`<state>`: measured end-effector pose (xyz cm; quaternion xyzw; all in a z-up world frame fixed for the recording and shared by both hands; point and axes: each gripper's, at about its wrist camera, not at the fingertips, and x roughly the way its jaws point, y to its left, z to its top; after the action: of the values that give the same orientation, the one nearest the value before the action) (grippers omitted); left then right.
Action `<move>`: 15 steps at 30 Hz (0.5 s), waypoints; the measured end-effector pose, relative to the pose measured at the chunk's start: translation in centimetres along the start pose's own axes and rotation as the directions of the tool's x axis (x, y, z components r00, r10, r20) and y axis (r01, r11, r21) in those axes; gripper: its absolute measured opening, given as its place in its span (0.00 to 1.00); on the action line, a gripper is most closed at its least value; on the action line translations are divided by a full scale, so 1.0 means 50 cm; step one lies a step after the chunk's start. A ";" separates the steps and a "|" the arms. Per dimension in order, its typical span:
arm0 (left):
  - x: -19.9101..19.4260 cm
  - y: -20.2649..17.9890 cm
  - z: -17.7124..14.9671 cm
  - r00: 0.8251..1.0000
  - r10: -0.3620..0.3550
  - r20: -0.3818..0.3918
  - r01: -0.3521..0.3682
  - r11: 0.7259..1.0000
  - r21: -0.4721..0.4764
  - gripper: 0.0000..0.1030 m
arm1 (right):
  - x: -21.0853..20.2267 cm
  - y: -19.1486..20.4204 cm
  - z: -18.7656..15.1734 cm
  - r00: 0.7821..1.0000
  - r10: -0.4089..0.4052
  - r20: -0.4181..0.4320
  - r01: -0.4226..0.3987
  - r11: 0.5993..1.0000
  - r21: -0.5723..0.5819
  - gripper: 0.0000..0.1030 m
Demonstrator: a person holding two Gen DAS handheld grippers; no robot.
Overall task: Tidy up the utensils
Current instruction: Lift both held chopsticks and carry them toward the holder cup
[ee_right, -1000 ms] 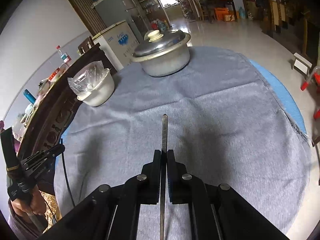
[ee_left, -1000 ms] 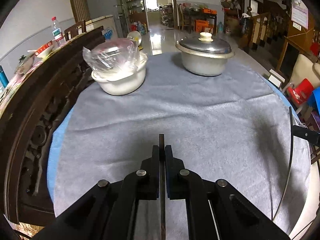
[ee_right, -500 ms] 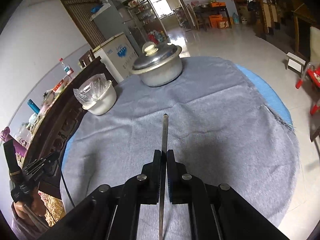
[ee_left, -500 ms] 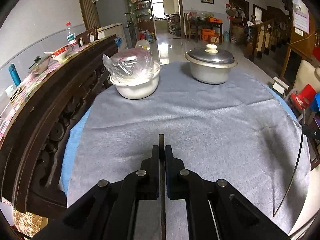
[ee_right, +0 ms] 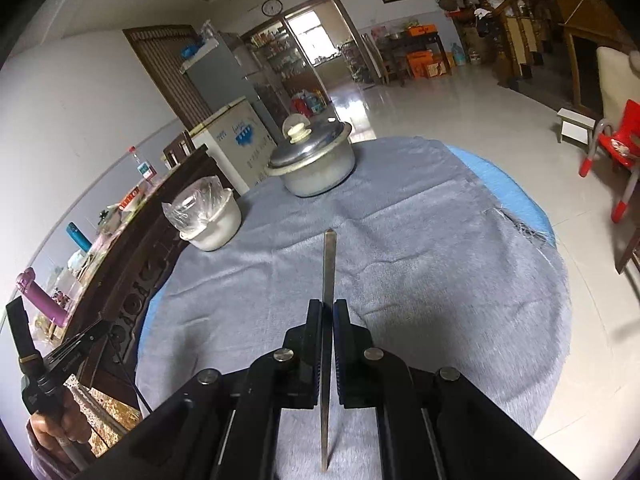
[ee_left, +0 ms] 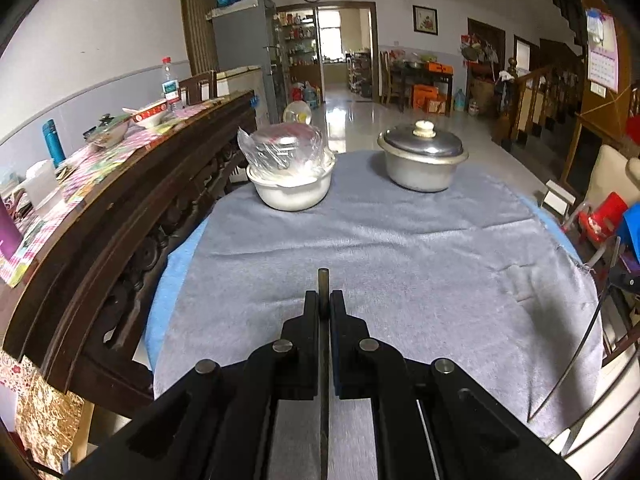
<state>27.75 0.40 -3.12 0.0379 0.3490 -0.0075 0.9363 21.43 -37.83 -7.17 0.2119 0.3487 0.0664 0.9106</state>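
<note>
My left gripper (ee_left: 324, 298) is shut on a thin dark utensil handle (ee_left: 323, 280) that sticks out a little past the fingertips, held above the grey cloth (ee_left: 400, 248). My right gripper (ee_right: 327, 306) is shut on a flat metal utensil handle (ee_right: 329, 264) that reaches well past the fingertips above the same cloth (ee_right: 420, 280). The working ends of both utensils are hidden. The left gripper also shows at the left edge of the right wrist view (ee_right: 76, 354). The right-hand utensil shows as a thin curved strip at the right edge of the left wrist view (ee_left: 576, 356).
A white pot under a plastic bag (ee_left: 291, 174) and a lidded metal pot (ee_left: 422, 160) stand at the far side of the round table. A dark carved wooden sideboard (ee_left: 120, 216) with clutter runs along the left. Chairs (ee_right: 612, 152) stand on the floor to the right.
Both grippers have risen and drawn back from the table, each still shut on its utensil. The pots look farther away and more of the room shows.
</note>
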 end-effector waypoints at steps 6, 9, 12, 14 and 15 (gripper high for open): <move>-0.065 0.009 -0.020 0.999 -0.018 0.041 0.020 0.999 -0.042 0.05 | -0.052 0.011 -0.026 0.999 0.008 0.042 -0.008 1.000 0.002 0.06; -0.100 0.017 -0.033 0.997 -0.035 0.065 0.040 0.996 -0.076 0.05 | -0.080 0.021 -0.044 0.998 0.008 0.065 -0.008 1.000 -0.002 0.06; -0.129 0.025 -0.049 0.995 -0.055 0.085 0.064 0.992 -0.110 0.05 | -0.109 0.027 -0.062 0.996 0.018 0.087 -0.019 1.000 0.003 0.06; -0.153 0.028 -0.062 0.992 -0.067 0.108 0.081 0.988 -0.132 0.05 | -0.123 0.030 -0.072 0.995 0.021 0.101 -0.022 1.000 0.008 0.06; -0.164 0.029 -0.067 0.990 -0.071 0.120 0.088 0.986 -0.140 0.05 | -0.134 0.035 -0.079 0.993 0.020 0.114 -0.021 1.000 0.006 0.06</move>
<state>19.43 2.01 -0.20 -0.0447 0.2956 -0.0219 0.9540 13.82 -36.72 -4.99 0.2219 0.2942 0.0622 0.9275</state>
